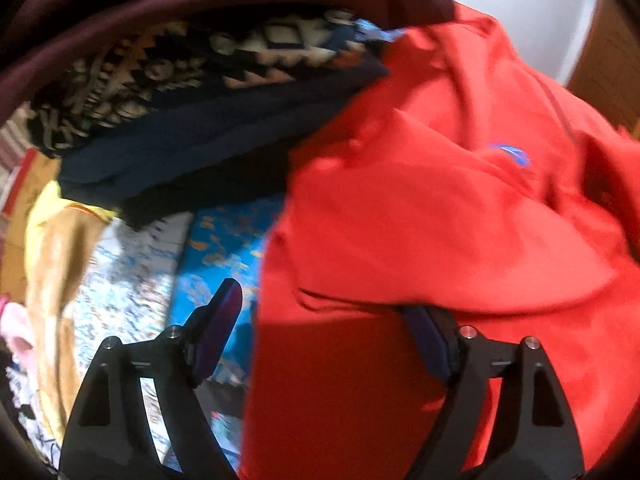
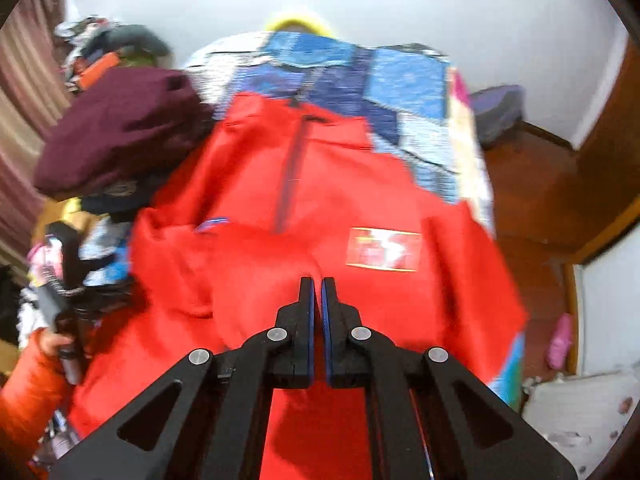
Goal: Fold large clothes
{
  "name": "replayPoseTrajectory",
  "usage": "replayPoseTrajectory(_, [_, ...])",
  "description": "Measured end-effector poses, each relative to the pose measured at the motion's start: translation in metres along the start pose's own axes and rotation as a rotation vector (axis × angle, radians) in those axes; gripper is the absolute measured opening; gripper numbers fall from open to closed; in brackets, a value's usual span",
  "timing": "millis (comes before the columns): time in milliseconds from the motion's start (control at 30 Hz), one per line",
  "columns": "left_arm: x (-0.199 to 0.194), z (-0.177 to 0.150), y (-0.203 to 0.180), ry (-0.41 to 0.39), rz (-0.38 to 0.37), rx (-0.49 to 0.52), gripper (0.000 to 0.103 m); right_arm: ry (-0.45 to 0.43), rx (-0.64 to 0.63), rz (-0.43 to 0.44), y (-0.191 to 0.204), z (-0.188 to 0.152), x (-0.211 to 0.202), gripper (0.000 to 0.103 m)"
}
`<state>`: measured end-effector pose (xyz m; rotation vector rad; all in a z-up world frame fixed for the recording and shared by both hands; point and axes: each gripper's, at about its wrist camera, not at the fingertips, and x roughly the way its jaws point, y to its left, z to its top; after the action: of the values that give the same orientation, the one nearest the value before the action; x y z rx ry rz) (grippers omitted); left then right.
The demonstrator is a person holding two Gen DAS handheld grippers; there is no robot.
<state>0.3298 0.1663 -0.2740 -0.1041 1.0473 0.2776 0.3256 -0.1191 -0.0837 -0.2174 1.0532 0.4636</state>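
Note:
A large red jacket (image 2: 360, 184) with a dark front zip (image 2: 290, 168) and a rectangular patch (image 2: 384, 248) lies spread over a bed. My right gripper (image 2: 318, 284) is shut at the jacket's near part, and a ridge of red fabric rises into its tips. In the left wrist view the red jacket (image 1: 440, 200) fills the right side. My left gripper (image 1: 324, 304) stands open at the jacket's edge, one finger over the blue cover. A red fold hides the tip of the other finger (image 1: 434, 344). No pad presses on cloth.
A maroon garment (image 2: 120, 128) tops a pile with a dark patterned textile (image 1: 180, 64) left of the jacket. Under it all lies a blue patchwork bedcover (image 2: 400, 92). An orange sleeve (image 2: 32, 380) shows at lower left. Wooden floor (image 2: 540, 200) runs along the right.

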Motion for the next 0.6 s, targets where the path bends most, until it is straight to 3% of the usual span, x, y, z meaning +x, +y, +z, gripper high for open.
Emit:
replayPoseTrajectory(67, [0.008,0.003,0.006,-0.004,0.080,-0.015,0.081,-0.003,0.029,-0.053,-0.018,0.001,0.002,0.003])
replayPoseTrajectory(200, [0.013,0.008,0.023,-0.020,0.166,-0.082,0.081,-0.019,0.066,-0.141,-0.044,-0.001,0.005,0.003])
replayPoseTrajectory(367, [-0.002,0.013,0.045,-0.081,0.166,-0.176,0.081,-0.044,0.091,-0.228,-0.062,0.000,0.010,0.003])
replayPoseTrajectory(600, [-0.021,0.001,0.061,-0.144,0.189,-0.246,0.081,-0.067,0.182,-0.197,-0.090,0.001,-0.004,0.003])
